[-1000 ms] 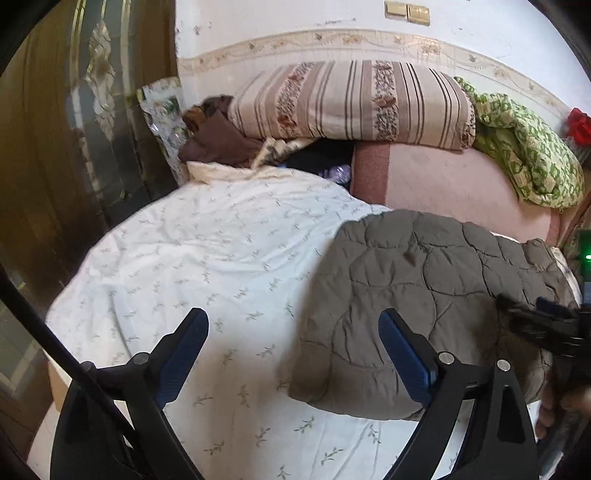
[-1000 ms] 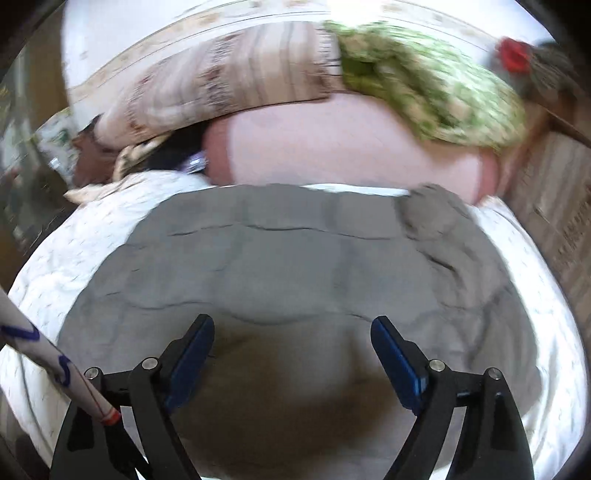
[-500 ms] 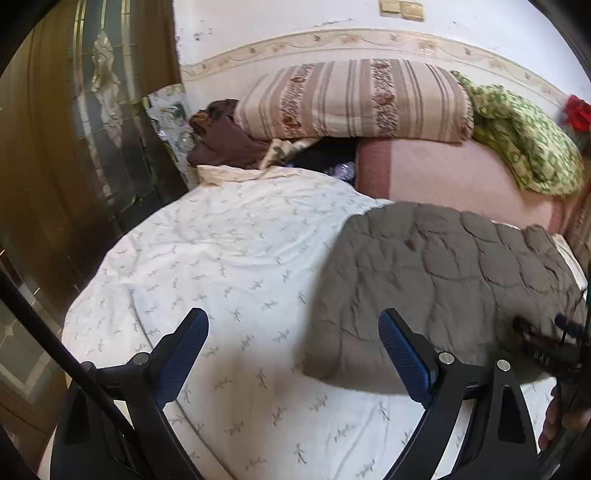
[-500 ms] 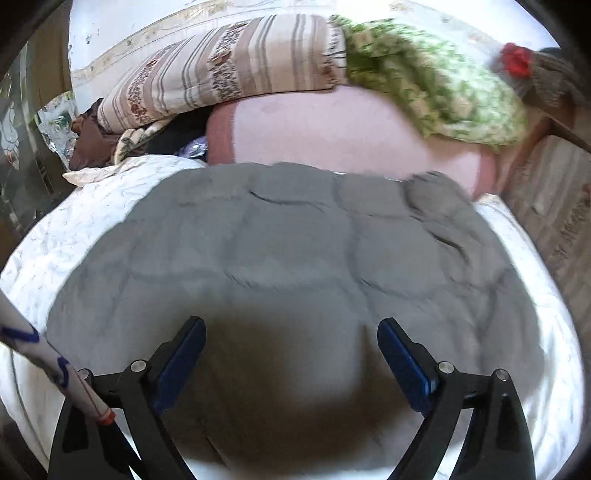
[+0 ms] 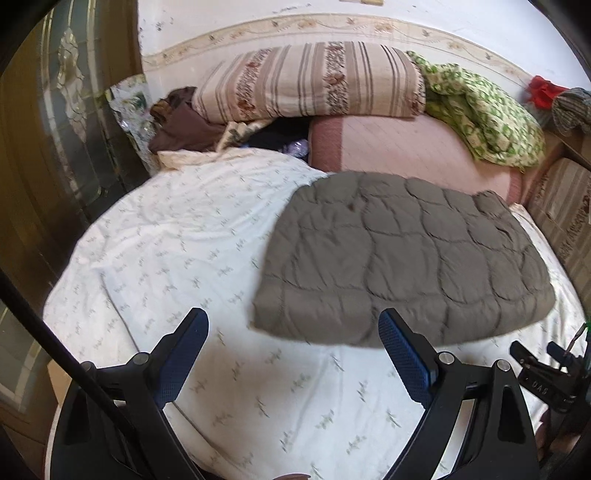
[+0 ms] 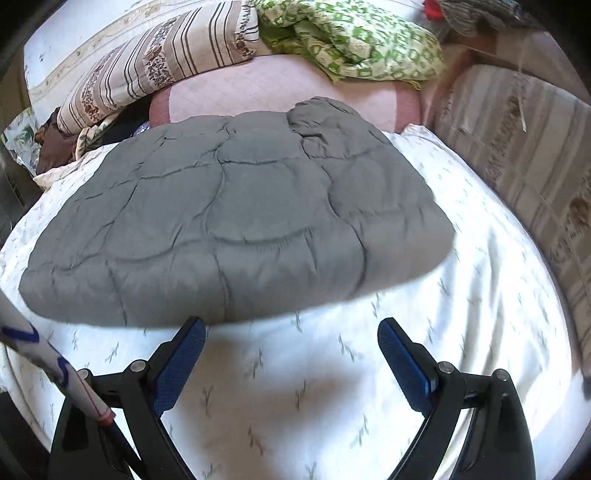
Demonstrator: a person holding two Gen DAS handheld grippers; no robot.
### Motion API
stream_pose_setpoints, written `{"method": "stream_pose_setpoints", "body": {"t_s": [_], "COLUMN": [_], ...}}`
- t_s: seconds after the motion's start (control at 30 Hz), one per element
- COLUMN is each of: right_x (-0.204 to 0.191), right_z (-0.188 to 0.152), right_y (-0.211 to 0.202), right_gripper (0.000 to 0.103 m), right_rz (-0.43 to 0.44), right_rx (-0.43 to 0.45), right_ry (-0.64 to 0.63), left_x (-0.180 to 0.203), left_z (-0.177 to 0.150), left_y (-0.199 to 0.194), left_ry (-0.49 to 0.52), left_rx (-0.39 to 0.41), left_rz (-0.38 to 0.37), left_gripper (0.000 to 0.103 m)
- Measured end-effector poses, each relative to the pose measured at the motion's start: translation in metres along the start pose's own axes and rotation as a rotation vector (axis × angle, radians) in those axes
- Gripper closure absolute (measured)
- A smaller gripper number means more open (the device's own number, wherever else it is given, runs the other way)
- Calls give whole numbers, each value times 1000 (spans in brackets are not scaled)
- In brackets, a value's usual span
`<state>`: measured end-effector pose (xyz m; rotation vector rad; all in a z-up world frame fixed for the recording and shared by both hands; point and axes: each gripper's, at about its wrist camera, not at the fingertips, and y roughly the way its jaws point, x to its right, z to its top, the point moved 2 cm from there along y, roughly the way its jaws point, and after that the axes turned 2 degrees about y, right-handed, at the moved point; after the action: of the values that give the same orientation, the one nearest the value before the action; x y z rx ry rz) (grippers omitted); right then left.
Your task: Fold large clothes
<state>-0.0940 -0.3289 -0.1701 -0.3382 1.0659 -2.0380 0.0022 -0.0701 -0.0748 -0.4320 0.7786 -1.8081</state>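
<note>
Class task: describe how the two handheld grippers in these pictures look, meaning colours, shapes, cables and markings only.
Both the left gripper and the right gripper have black angular frames with silver pivot bolts and two fingers faced with dotted blue pads. A black cable crosses the left wrist view; a white rod with blue markings and a red band crosses the right wrist view.

A white wall (image 5: 424, 22) with a patterned border strip (image 5: 332, 24) stands behind the bed (image 5: 166, 240); a dark wooden door (image 5: 55, 129) at left; daylight falls across the sheet.
</note>
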Motion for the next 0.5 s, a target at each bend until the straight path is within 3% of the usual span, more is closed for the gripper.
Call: {"method": "stream_pose_setpoints", "body": {"t_s": [0.5], "right_x": [-31], "right_z": [-40], "right_y": [-39], "right_gripper": [6], "right_rz": [58], "right_rx": [-20], "right_ry": [-46], "left_x": [18], "left_z": [-21], "left_y": [2], "left_ry": [39], "left_rx": [-69], "left_rz": [-54], "left_gripper": [10]}}
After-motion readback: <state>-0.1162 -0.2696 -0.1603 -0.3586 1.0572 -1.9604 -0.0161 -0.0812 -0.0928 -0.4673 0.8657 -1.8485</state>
